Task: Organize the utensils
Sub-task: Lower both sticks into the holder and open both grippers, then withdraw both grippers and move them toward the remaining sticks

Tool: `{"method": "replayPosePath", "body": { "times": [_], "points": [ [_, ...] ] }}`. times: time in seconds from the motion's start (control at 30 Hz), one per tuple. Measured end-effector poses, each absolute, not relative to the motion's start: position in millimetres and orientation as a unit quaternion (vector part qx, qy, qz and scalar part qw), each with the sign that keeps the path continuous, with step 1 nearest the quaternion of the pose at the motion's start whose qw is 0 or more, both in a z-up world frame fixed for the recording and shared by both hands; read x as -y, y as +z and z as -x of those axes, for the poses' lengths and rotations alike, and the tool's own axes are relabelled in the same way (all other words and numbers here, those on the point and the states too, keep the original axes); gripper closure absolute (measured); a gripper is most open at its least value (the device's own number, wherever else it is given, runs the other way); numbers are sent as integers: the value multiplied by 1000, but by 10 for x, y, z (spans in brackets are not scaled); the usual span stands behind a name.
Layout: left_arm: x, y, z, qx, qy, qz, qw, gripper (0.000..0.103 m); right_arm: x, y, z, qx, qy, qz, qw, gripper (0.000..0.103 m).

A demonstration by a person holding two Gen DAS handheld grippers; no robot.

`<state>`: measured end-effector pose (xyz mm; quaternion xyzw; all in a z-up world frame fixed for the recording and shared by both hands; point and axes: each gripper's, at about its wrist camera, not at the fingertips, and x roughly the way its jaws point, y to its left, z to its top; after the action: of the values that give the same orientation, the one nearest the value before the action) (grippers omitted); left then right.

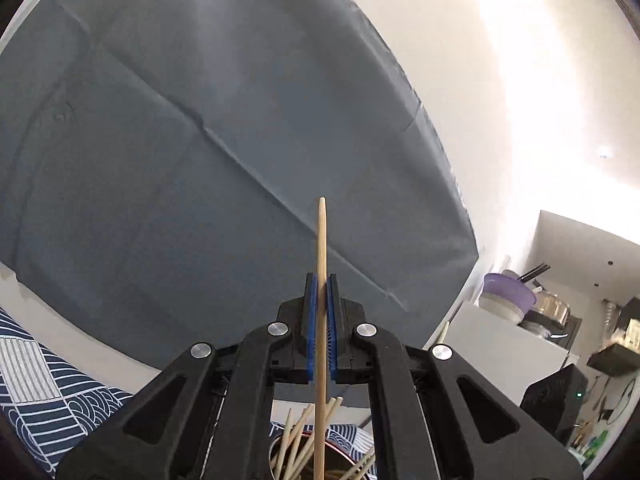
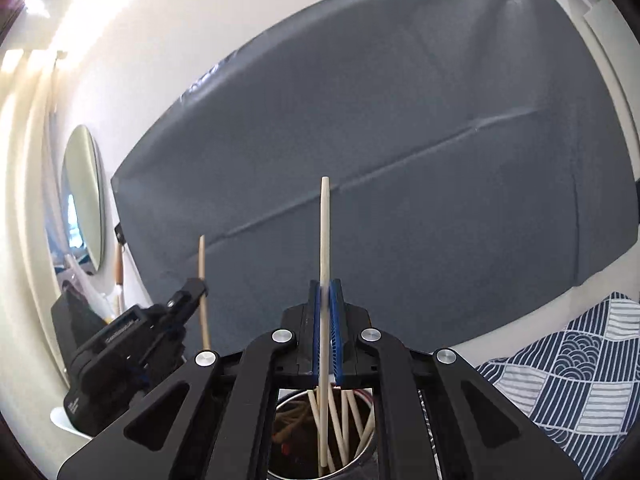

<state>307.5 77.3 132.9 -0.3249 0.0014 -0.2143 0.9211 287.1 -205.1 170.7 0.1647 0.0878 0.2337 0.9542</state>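
A: Left wrist view first. What has the left gripper (image 1: 321, 280) got?
B: Its blue pads are clamped on 1 tan chopstick (image 1: 321, 236), long axis upright, tip pointing up past the fingers. Its lower end hangs over a metal cup (image 1: 280, 454) of more sticks.
A: And the surroundings?
B: A grey sheet (image 1: 200, 140) on a pale wall, patterned blue cloth (image 1: 44, 384) below.
A: Right wrist view?
B: The right gripper (image 2: 327, 286) is closed on 1 white chopstick (image 2: 324, 220), also upright, tip up, above a metal cup (image 2: 292, 404) holding white sticks. The left gripper (image 2: 196, 286) appears at the left with its tan stick; a round mirror (image 2: 82, 196) hangs on the wall
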Motion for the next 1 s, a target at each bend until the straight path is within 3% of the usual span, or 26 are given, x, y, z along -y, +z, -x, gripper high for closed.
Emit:
{"method": "replayPosePath", "body": {
  "times": [0.37, 0.43, 0.47, 0.53, 0.57, 0.6, 0.73, 1.0],
  "points": [
    [-420, 1273, -3074, 14, -172, 282, 944, 98, 1874, 1670, -2853, -103, 228, -139, 958, 97],
    [-400, 1295, -3041, 19, -168, 270, 948, 81, 1913, 1682, -2811, -95, 216, -142, 961, 93],
    [-391, 1332, -3021, 21, -167, 263, 950, 53, 1933, 1696, -2788, -91, 205, -143, 964, 87],
    [-404, 1414, -2925, 40, -160, 251, 954, 26, 1993, 1739, -2734, -81, 189, -143, 968, 63],
    [-422, 1460, -2850, 56, -158, 243, 955, 18, 2070, 1759, -2677, -69, 177, -148, 971, 39],
    [-431, 1518, -2792, 65, -156, 234, 957, 4, 2159, 1777, -2618, -58, 168, -155, 972, 9],
    [-481, 1724, -2601, 85, -152, 209, 962, 6, 2361, 1851, -2451, -24, 150, -202, 967, 7],
    [-558, 1953, -2447, 59, -151, 181, 970, 6, 2558, 1907, -2413, -47, 156, -253, 954, 7]
  ]
}}
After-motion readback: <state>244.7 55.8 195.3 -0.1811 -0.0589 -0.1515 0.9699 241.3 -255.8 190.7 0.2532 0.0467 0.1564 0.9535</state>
